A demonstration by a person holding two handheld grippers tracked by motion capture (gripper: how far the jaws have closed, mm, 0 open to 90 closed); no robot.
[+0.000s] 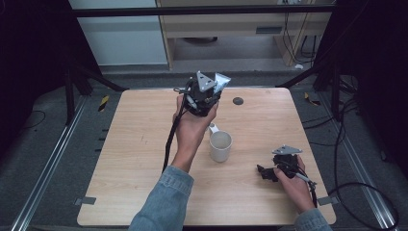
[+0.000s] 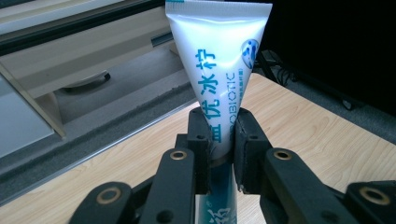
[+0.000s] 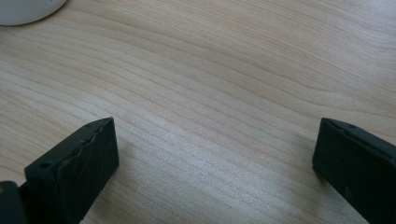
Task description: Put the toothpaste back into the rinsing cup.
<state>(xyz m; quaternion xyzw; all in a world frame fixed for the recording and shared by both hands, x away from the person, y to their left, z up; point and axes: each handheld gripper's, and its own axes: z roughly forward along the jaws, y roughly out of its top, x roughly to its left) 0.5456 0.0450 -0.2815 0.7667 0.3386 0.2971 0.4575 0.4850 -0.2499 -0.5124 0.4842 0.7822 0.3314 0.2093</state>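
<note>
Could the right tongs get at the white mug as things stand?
Probably yes. The right tongs rest open on the table, and only bare wood lies between them and the white mug. The left tongs hold the toothpaste tube farther back.

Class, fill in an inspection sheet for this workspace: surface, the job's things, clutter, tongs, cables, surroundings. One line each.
Surface: light wooden table, with a small dark round disc near its far edge.
Job's things: white toothpaste tube with blue print, held above the table; white mug standing upright mid-table.
Clutter: nothing seen.
Tongs: left tongs shut on the tube's lower part, raised; right tongs open, low over bare wood, holding nothing.
Cables: a black cable trails from the left tongs; more cables lie on the floor to the right.
Surroundings: grey floor, metal rails, dark frame, pale furniture beyond.
</note>
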